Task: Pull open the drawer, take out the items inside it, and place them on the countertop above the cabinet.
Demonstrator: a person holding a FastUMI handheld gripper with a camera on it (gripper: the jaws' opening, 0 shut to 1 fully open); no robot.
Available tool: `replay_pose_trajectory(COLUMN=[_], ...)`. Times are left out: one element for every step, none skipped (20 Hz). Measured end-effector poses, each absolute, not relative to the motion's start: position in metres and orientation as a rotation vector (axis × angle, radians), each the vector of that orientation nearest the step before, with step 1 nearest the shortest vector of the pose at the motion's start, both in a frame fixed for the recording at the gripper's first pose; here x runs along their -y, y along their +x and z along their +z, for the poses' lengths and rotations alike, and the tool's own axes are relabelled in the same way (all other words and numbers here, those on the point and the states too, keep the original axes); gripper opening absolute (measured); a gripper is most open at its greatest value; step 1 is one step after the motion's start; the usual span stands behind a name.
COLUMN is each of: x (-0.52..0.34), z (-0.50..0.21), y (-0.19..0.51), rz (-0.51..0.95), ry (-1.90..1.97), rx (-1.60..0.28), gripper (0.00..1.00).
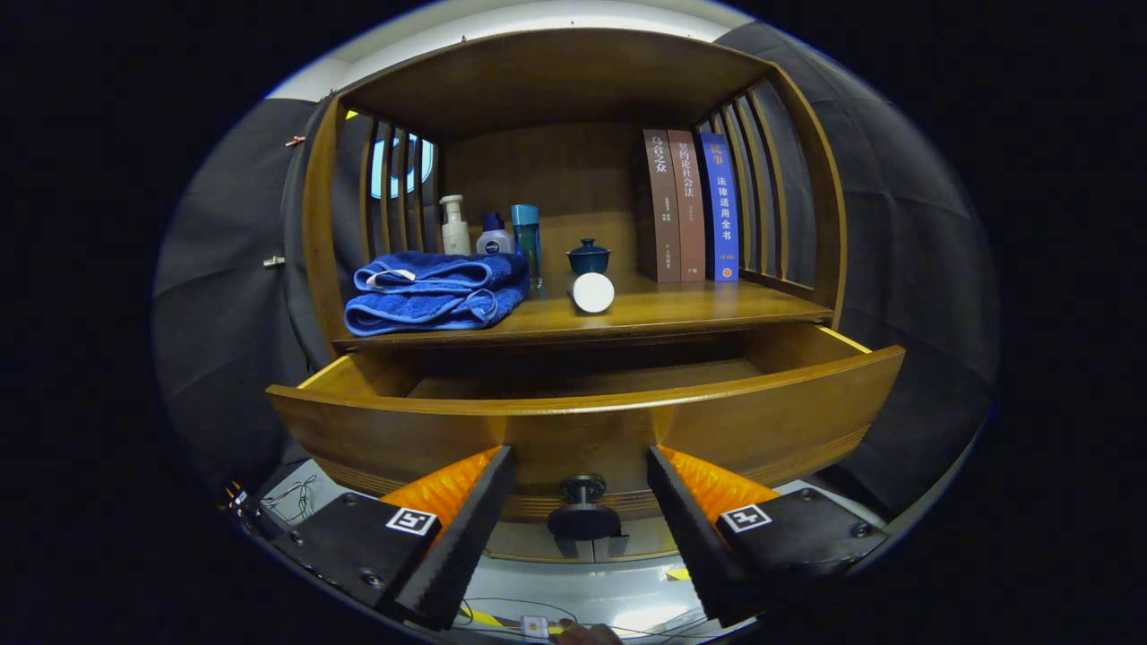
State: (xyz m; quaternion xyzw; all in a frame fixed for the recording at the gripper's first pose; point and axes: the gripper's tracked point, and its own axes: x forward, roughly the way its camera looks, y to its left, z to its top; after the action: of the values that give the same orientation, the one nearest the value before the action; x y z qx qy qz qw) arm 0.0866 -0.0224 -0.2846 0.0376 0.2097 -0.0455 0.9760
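gripper (581, 461) spread wide, fingers apart, clamped on nothing. knob (583, 512) of the drawer sitting between the fingers, touching neither. drawer (582, 421) pulled out toward the fingers, front panel just ahead of them, curved by the lens. visible strip of drawer floor looks bare wood; rest of the interior hidden behind the front panel, so contents not confirmable.

above the drawer, countertop (681, 309) of the cabinet (556, 81), inside an open wooden alcove with slatted sides. on the countertop, left side: folded blue towel (435, 291), near the front edge. behind the towel, three bottles in a row: pale pump bottle (454, 226), short bottle with dark cap (494, 236), taller teal bottle (526, 237) just beside the towel's right end. centre: white round object (592, 292) close to the front edge, type not clear. small dark lidded cup (589, 257) right behind it. right side: three books (690, 208) standing upright, touching each other, near the right slats, two brown and one blue.

below the fingers, pale floor with thin cables (296, 497) and a strip of yellow-black tape (484, 618). small white block (535, 626) on the floor near the cables. black cloth wall on both sides of the cabinet.
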Motion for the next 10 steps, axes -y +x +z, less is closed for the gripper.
replay_pose_trajectory(x=[0.024, 0.025, 0.028, 0.031, 0.032, 0.034, 0.034, 0.035, 0.035, 0.036], z=[-0.285, -0.286, -0.286, -0.287, -0.288, -0.289, -0.29, -0.291, -0.292, -0.293], y=[0.093, 0.101, 0.107, 0.115, 0.121, 0.127, 0.133, 0.139, 0.145, 0.151], rz=[-0.09, -0.088, -0.091, -0.096, -0.097, -0.098, -0.099, -0.1, -0.1, -0.1], ry=[0.082, 0.088, 0.092, 0.094, 0.097, 0.097, 0.094, 0.089, 0.084, 0.082], rx=[-0.424, -0.423, -0.425, -0.425, -0.425, -0.425, -0.424, -0.422, -0.42, -0.42], gripper=[0.99, 0.98, 0.98, 0.98, 0.98, 0.97, 0.98, 0.98, 0.98, 0.98])
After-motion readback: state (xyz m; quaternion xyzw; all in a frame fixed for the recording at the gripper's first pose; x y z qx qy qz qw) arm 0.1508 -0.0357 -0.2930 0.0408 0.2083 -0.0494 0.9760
